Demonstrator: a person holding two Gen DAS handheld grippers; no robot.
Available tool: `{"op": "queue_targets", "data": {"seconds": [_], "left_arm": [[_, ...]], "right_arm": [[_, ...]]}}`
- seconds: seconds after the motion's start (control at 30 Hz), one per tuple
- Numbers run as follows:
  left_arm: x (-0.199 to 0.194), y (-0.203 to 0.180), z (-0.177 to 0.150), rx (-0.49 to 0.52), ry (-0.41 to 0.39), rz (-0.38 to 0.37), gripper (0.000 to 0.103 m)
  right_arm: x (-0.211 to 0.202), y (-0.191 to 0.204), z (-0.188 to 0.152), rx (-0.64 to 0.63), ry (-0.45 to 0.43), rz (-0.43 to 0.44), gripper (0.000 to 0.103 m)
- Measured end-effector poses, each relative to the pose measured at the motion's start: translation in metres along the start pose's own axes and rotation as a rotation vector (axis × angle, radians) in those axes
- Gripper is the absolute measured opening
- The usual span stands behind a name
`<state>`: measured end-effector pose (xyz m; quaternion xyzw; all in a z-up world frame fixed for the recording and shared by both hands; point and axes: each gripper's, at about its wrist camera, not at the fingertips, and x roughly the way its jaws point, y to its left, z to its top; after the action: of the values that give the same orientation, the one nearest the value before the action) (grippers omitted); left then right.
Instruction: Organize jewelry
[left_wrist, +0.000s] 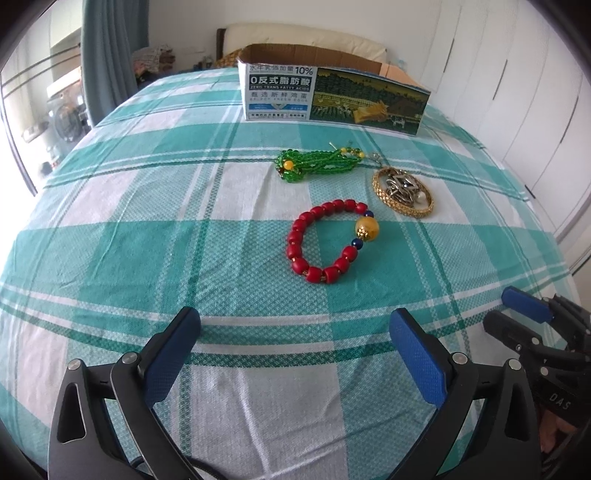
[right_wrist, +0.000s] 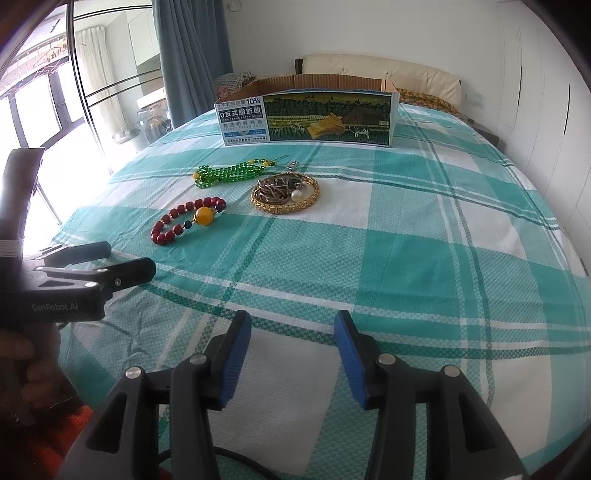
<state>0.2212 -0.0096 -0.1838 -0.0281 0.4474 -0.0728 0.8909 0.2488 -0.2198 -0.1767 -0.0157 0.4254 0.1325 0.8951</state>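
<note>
While both tongs, left (left_wrist: 295, 347) and right (right_wrist: 291, 350), hover spread and empty, a red beaded bracelet (left_wrist: 327, 240) lies on the green checked bed (left_wrist: 147, 236). Green glass beads (left_wrist: 317, 162) and a gold mesh bangle (left_wrist: 402, 195) lie beyond, near an open printed cardboard box (left_wrist: 332, 92).

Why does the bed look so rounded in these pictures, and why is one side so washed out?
Left wrist view: the fisheye lens bows the teal checked bedsheet into a dome, with dark corners. Right wrist view: daylight from the tall window blows out the left side, while the red bead bracelet and printed cardboard box stay sharp.
</note>
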Motion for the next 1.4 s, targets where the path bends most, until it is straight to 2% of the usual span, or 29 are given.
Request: {"op": "queue_targets", "data": {"seconds": [0.23, 0.33, 0.53, 0.67, 0.77, 0.93, 1.0, 1.13, 1.3, 1.4], "left_arm": [[-0.007, -0.009, 0.017, 0.020, -0.056, -0.043, 0.101], [-0.010, -0.020, 0.028, 0.054, -0.089, -0.066, 0.096], [0.005, -0.054, 0.042, 0.188, -0.093, -0.066, 0.076], [0.020, -0.064, 0.044, 0.225, -0.058, -0.059, 0.060], [0.027, -0.070, 0.044, 0.246, -0.041, -0.058, 0.047], [0.036, -0.068, 0.044, 0.245, -0.016, -0.058, 0.038], [0.035, -0.063, 0.046, 0.236, -0.014, -0.049, 0.016], [0.030, -0.044, 0.045, 0.188, 0.006, -0.078, 0.016], [0.024, -0.038, 0.036, 0.192, 0.002, -0.065, 0.016], [0.023, -0.038, 0.035, 0.192, -0.008, -0.062, 0.016]], "right_arm": [[0.000, -0.004, 0.003, 0.034, 0.026, 0.020, 0.048], [0.000, -0.005, 0.004, 0.040, 0.032, 0.020, 0.048], [-0.006, -0.017, 0.012, 0.076, 0.005, 0.023, 0.048], [-0.012, -0.020, 0.039, 0.031, -0.064, 0.032, 0.048], [-0.007, -0.020, 0.065, -0.001, -0.098, 0.072, 0.048], [0.026, -0.016, 0.096, -0.041, -0.073, 0.161, 0.046], [0.040, -0.015, 0.103, -0.042, -0.061, 0.209, 0.045], [0.070, -0.009, 0.113, -0.067, -0.015, 0.220, 0.045], [0.092, 0.002, 0.114, -0.093, 0.051, 0.129, 0.045], [0.095, 0.004, 0.110, -0.073, 0.046, 0.123, 0.046]]}}
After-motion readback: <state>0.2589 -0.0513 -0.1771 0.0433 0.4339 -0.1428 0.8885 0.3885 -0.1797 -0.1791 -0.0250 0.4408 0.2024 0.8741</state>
